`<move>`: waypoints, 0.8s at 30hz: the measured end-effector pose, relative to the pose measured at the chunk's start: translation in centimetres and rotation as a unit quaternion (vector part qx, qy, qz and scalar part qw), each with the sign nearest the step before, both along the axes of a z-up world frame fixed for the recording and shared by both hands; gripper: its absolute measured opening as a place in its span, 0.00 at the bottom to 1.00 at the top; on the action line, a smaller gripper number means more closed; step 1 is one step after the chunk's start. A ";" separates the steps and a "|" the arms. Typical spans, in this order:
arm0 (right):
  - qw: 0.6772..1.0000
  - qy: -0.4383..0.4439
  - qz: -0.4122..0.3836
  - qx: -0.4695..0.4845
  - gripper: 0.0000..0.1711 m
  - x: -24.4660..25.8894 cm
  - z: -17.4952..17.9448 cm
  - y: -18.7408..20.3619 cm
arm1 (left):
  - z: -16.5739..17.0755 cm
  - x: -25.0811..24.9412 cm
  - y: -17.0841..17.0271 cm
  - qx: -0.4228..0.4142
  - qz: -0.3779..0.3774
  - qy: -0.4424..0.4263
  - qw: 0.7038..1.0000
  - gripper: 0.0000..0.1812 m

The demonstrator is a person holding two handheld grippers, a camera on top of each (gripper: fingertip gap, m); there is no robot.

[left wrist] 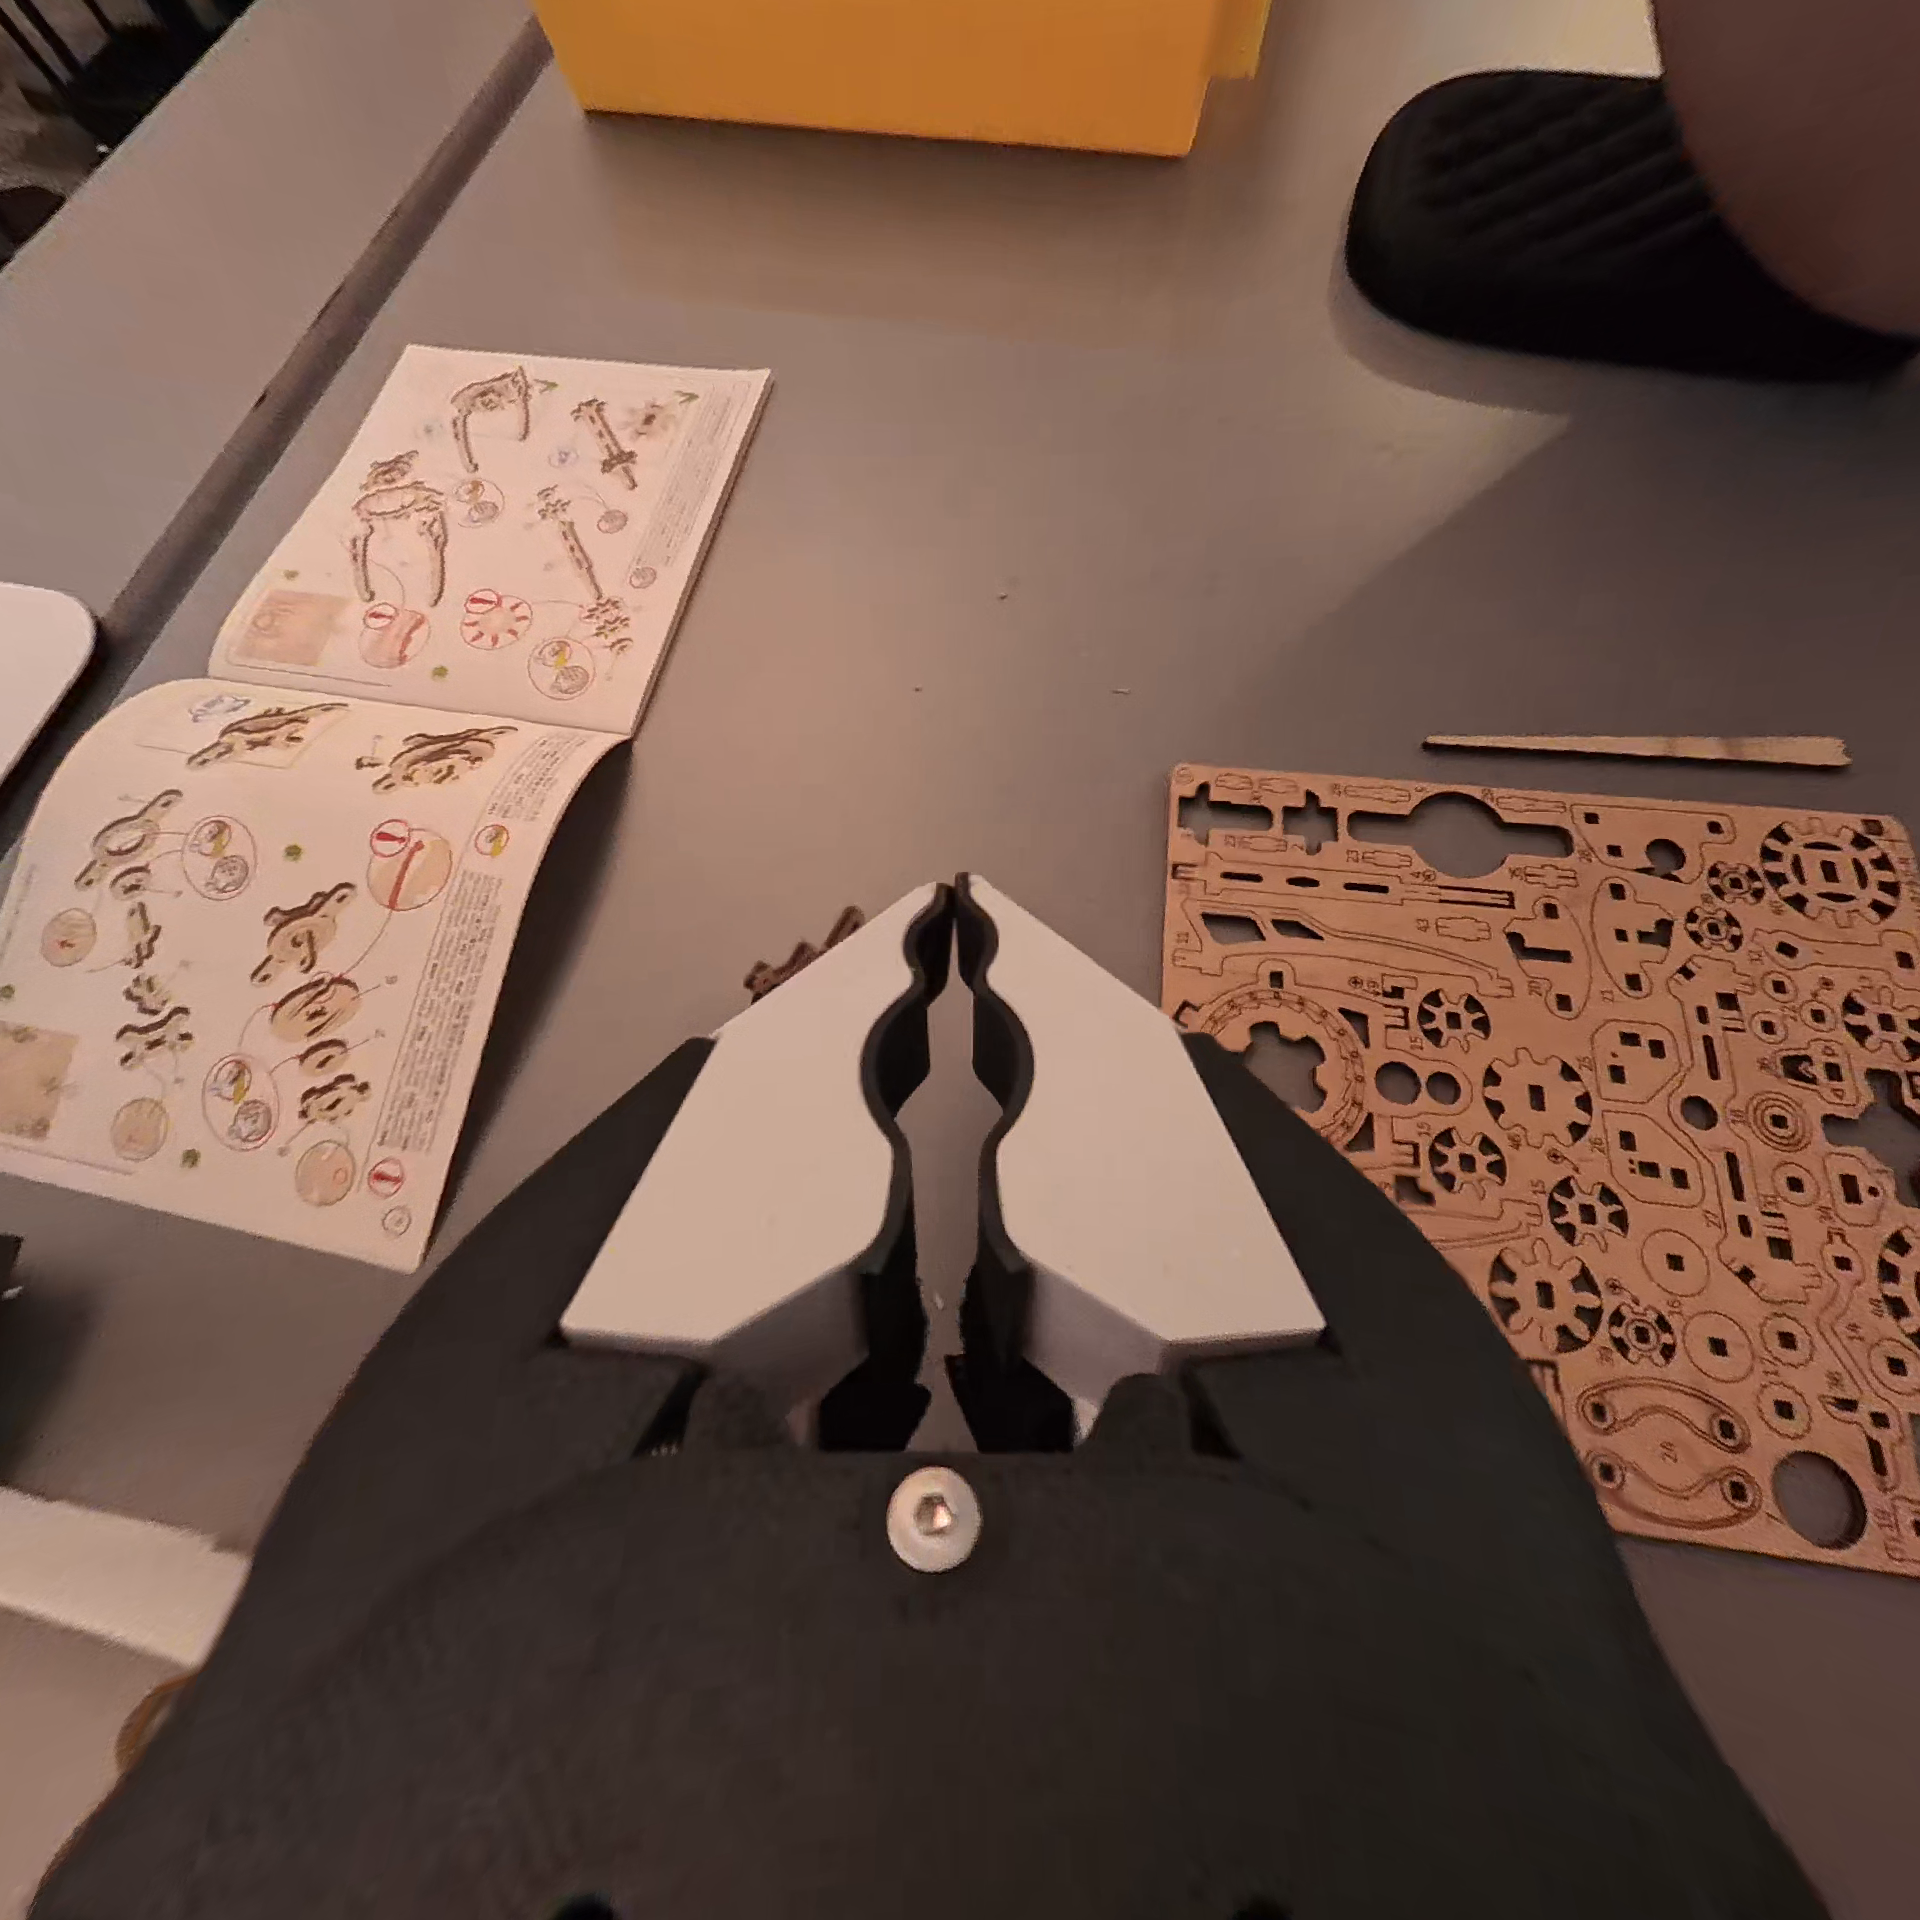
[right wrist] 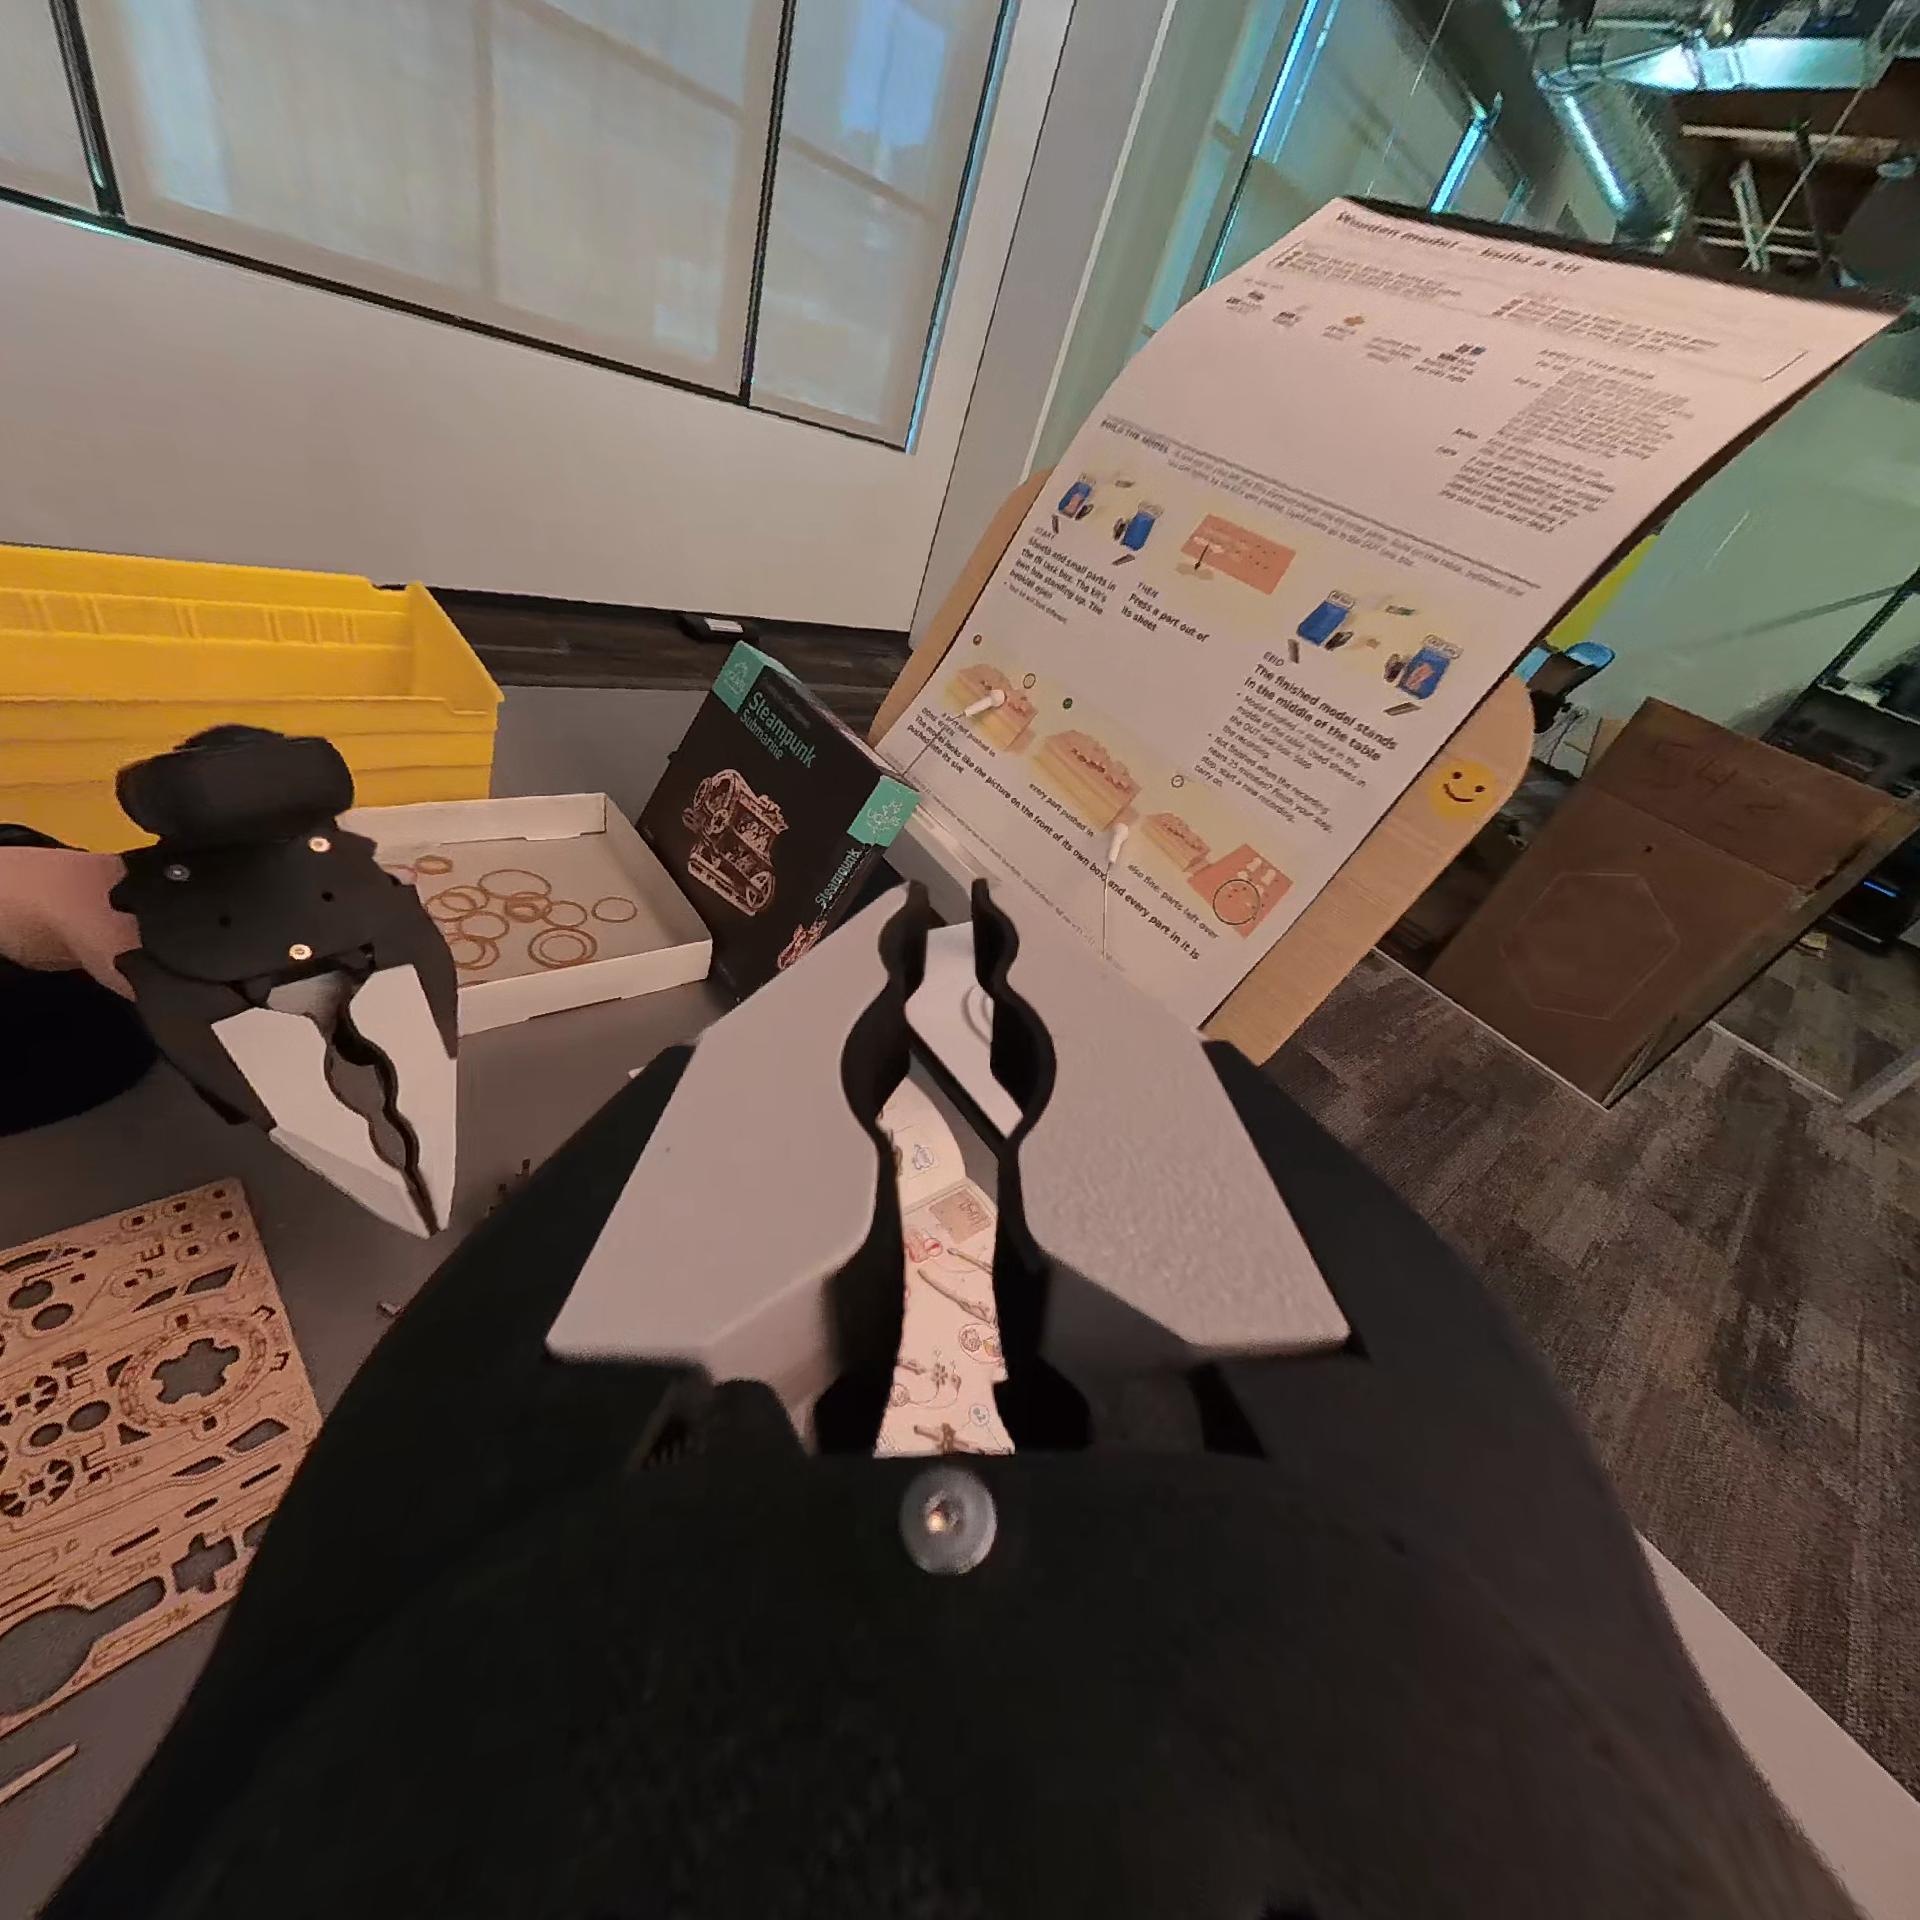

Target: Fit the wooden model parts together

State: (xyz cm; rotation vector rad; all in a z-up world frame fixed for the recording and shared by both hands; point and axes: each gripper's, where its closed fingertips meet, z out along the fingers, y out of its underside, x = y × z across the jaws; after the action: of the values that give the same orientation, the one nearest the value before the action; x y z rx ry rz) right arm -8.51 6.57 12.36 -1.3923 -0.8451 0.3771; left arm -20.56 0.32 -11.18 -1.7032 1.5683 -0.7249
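A laser-cut wooden sheet (left wrist: 1558, 1143) with several parts punched out lies flat on the grey table (left wrist: 1039, 520); it also shows in the right wrist view (right wrist: 135, 1403). My left gripper (left wrist: 956, 883) is shut with nothing visible between its tips, and it points down at the table just left of the sheet. It also shows in the right wrist view (right wrist: 426, 1216). A small dark wooden part (left wrist: 805, 961) lies on the table, half hidden behind the left finger. My right gripper (right wrist: 945, 894) is slightly open and empty, held above the table.
An open instruction booklet (left wrist: 416, 779) lies to the left. A thin wooden stick (left wrist: 1631, 750) lies beyond the sheet. A yellow bin (right wrist: 239, 665), a white tray of rings (right wrist: 665, 940), the dark kit box (right wrist: 779, 821) and a propped instruction poster (right wrist: 1299, 623) stand at the back. The left gripper's tips are roughly 25 cm from the right gripper's.
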 end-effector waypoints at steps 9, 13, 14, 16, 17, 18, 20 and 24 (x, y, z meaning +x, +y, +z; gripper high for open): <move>0.999 -0.038 0.012 -0.025 0.13 -1.7 -1.8 0.3 | -3.1 -0.4 -0.8 -0.061 0.014 0.079 0.995 0.13; 0.998 -0.039 0.033 -0.031 0.14 -2.5 -1.8 -0.4 | -2.7 -1.0 -0.7 -0.072 0.035 0.104 0.991 0.18; 0.998 -0.041 0.035 -0.030 0.14 -2.7 -1.8 -0.5 | -2.7 -1.2 -0.7 -0.071 0.040 0.119 0.990 0.17; 0.998 -0.048 0.037 -0.028 0.14 -2.9 -1.9 -0.6 | -2.9 -1.7 -0.7 -0.059 0.046 0.146 0.986 0.14; 0.998 -0.050 0.038 -0.028 0.14 -3.1 -1.9 -0.7 | -2.9 -1.6 -0.7 -0.051 0.046 0.151 0.986 0.12; 0.998 -0.051 0.039 -0.028 0.14 -3.2 -1.9 -0.7 | -2.9 -1.4 -0.8 -0.045 0.044 0.150 0.987 0.10; 0.997 -0.054 0.041 -0.027 0.14 -3.4 -1.9 -0.9 | -3.1 -1.0 -1.3 -0.052 0.033 0.146 0.987 0.10; 0.997 -0.056 0.041 -0.025 0.14 -3.5 -1.8 -0.9 | -3.9 -1.3 -1.1 -0.046 0.036 0.166 0.984 0.09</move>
State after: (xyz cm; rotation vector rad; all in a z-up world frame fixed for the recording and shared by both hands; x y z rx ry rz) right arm -11.99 5.64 10.51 -1.4376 -0.9918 0.3878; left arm -21.85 -0.74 -15.07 -2.0200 1.7038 -0.5014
